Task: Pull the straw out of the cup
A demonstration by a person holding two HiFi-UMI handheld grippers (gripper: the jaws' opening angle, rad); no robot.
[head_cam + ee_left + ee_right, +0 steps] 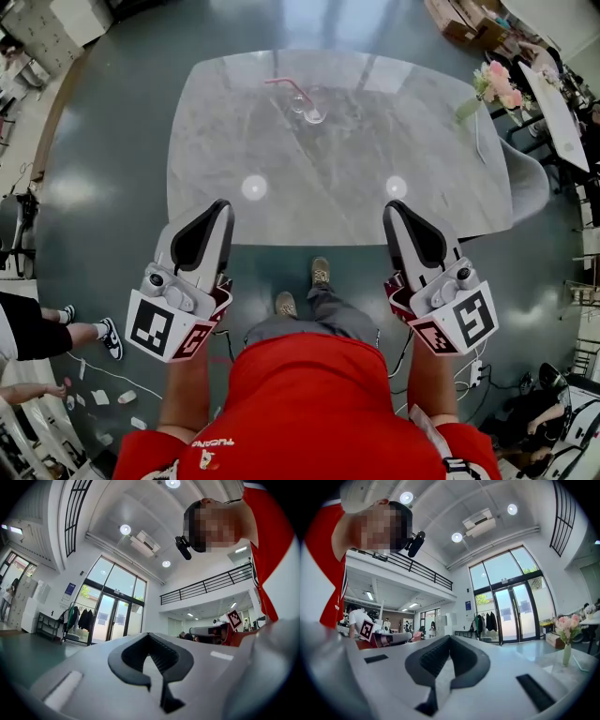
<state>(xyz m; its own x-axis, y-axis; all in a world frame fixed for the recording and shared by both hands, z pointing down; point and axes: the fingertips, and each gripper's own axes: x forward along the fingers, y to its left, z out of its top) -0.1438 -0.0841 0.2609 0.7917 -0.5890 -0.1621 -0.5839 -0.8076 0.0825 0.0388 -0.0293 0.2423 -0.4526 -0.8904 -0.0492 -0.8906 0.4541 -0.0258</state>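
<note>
**Both grippers clenched on nothing, straw in the cup at the table's far side**

Both pairs of jaws are pressed together, and neither touches anything. In the left gripper view the left gripper (149, 635) shows its dark ribbed pads meeting at the tip, with only the curved hollow behind them left as a gap. The right gripper (450, 637) looks the same in its own view – tips joined, nothing between. From the head view the left gripper (223, 204) and right gripper (394, 206) hang side by side, well apart, over the near edge of the table (375, 150), both pointing toward its far side.

The straw (284, 85) is thin and pink. It stands in the cup (312, 111) near the far edge of the table, well away from both grippers. Its long axis slants up out of the cup toward the far left, and the top part bends over to point left. The cup is clear glass and round.

The table is pale grey veined marble with rounded corners, glossy enough to show two lamp glares. Pink flowers (499, 82) stand at its right corner in a slim vase (566, 654). The floor (112, 169) is dark, green-grey and shiny.
</note>
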